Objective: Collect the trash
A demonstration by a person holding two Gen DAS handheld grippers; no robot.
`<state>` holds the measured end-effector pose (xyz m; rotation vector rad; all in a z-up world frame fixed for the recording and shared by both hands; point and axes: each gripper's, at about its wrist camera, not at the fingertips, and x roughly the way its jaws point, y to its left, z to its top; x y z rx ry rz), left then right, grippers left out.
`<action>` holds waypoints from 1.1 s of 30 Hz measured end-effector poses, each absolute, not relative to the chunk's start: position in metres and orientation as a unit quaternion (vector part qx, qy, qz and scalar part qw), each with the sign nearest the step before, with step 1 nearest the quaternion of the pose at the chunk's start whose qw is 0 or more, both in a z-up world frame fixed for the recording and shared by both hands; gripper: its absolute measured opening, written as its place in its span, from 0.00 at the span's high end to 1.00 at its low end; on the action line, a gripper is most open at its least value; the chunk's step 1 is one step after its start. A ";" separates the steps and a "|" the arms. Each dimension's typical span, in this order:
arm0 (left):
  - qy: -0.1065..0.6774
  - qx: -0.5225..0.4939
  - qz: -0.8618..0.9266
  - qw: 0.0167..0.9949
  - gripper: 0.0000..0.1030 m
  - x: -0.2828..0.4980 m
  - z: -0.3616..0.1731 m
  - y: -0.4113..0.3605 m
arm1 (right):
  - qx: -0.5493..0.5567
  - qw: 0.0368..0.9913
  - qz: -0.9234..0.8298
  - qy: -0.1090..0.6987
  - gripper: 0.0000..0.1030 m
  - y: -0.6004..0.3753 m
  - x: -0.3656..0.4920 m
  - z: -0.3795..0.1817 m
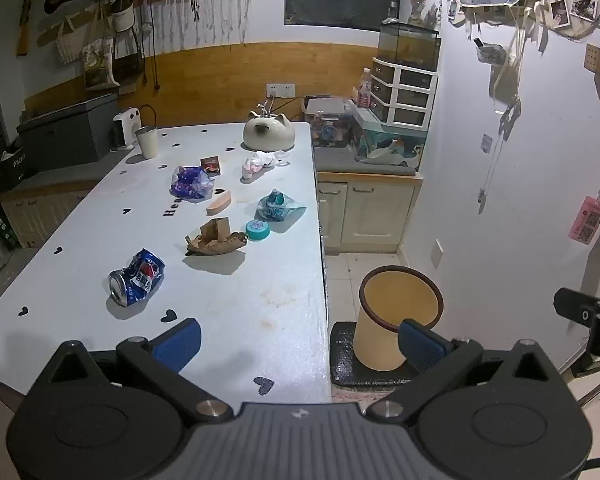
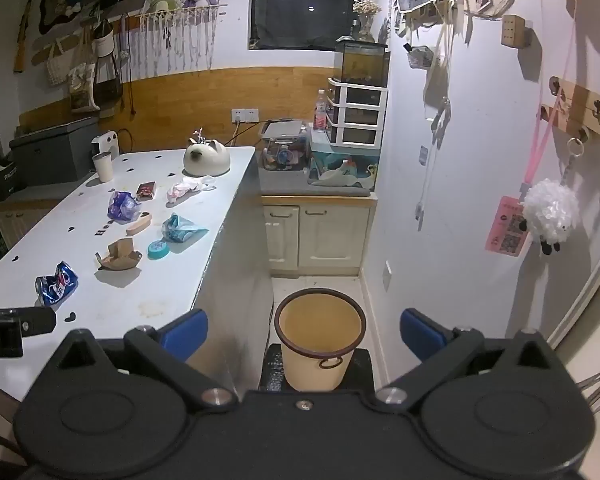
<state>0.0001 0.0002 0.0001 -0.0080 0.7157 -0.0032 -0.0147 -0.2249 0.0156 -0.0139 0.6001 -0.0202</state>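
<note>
The left gripper (image 1: 300, 344) hung over the near edge of the white bench (image 1: 260, 304), its jaws spread wide with nothing between them. The right gripper (image 2: 304, 332) hovered beside the bench above the floor, its jaws also spread wide and empty, framing the yellow bin (image 2: 318, 344).

The bin stood on a dark mat (image 1: 342, 360) on the floor, just beside the bench's near right corner, and no trash showed inside it. All the trash lay on the bench, away from the bin. A crushed blue can (image 1: 137, 277) lay nearest the left gripper, on its side. Beyond it sat a torn brown cardboard piece (image 1: 216, 238), with a teal lid (image 1: 257, 229) just beside it on the bin's side. Farther back lay a teal wrapper (image 1: 278, 206), a tan wooden piece (image 1: 219, 204), a purple wrapper (image 1: 190, 183), a small dark packet (image 1: 211, 165) and a crumpled white tissue (image 1: 260, 163). At the far end stood a cat-shaped ceramic pot (image 1: 269, 131) and a pale cup (image 1: 147, 142), well apart from each other.
</note>
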 end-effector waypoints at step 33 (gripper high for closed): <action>0.345 -0.001 0.000 0.939 0.00 -0.002 0.006 0.000 | -0.010 0.956 -0.012 0.292 0.00 -0.225 -0.016 0.016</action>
